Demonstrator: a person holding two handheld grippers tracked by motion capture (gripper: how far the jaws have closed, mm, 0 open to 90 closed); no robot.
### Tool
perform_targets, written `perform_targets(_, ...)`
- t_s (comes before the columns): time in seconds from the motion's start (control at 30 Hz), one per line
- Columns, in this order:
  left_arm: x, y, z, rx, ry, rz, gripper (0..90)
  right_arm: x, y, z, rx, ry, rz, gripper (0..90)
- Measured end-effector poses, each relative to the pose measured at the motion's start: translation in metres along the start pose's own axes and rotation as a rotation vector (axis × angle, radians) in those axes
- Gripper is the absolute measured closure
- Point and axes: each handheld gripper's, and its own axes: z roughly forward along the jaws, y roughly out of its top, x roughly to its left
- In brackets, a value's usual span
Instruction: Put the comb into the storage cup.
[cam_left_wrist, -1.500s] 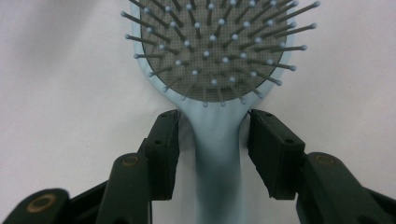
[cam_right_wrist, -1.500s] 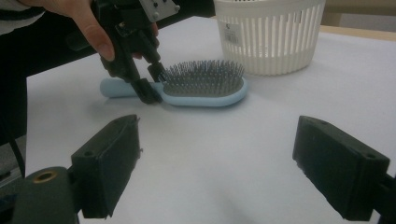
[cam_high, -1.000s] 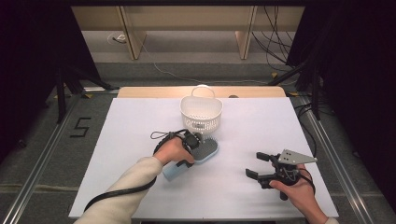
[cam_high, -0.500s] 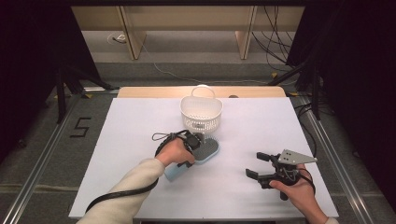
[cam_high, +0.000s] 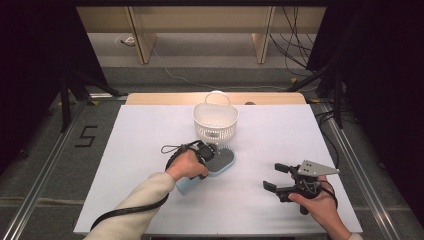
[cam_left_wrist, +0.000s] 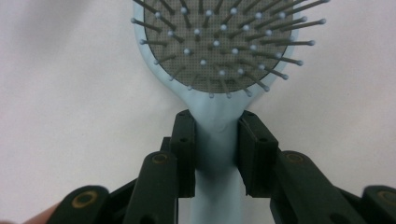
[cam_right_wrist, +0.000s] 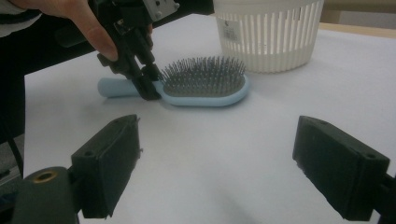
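Observation:
A light blue hairbrush (cam_high: 223, 160) lies bristles up on the white table, just in front of a white slatted basket (cam_high: 216, 120). My left gripper (cam_high: 206, 152) is shut on the brush's neck, where the handle meets the head. The left gripper view has both jaws pressed against the blue handle (cam_left_wrist: 218, 140), with the bristle pad (cam_left_wrist: 219, 42) just beyond. My right gripper (cam_high: 274, 178) rests near the front right of the table, open and holding nothing. Between its wide-apart jaws, the right gripper view takes in the hairbrush (cam_right_wrist: 205, 86), the left gripper (cam_right_wrist: 144, 88) and the basket (cam_right_wrist: 266, 37).
The white table cover (cam_high: 300, 135) reaches a wooden strip (cam_high: 165, 98) at the far edge. The basket's handle stands up at its back. Metal rails run along both sides of the table. A cable trails from the left gripper past the person's sleeve (cam_high: 135, 200).

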Motion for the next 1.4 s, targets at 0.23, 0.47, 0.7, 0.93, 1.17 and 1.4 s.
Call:
perform_targets(0.23, 0.0, -0.003, 0.0, -0.026, 0.003, -0.008, 69.6, 0.0, 0.0, 0.0, 0.0, 0.0, 0.001, 15.8)
perform_targets(0.47, -0.002, -0.005, -0.002, -0.053, -0.012, 0.0, 69.6, 0.0, 0.0, 0.0, 0.0, 0.0, 0.002, 15.8)
perform_targets(0.7, -0.004, -0.009, -0.008, -0.102, -0.005, 0.009, 69.6, 0.0, 0.0, 0.0, -0.001, -0.001, 0.001, 15.8)
perform_targets(0.93, -0.005, -0.016, -0.016, -0.177, -0.007, 0.005, 69.6, 0.0, 0.0, 0.0, -0.002, 0.0, 0.002, 15.8)
perform_targets(1.17, -0.006, -0.027, -0.019, -0.263, 0.007, -0.005, 69.6, -0.001, 0.0, -0.001, -0.008, -0.004, 0.008, 15.8)
perform_targets(1.4, -0.01, -0.029, -0.02, -0.327, 0.036, 0.001, 69.6, 0.0, 0.001, -0.001, -0.01, 0.004, -0.004, 15.7)
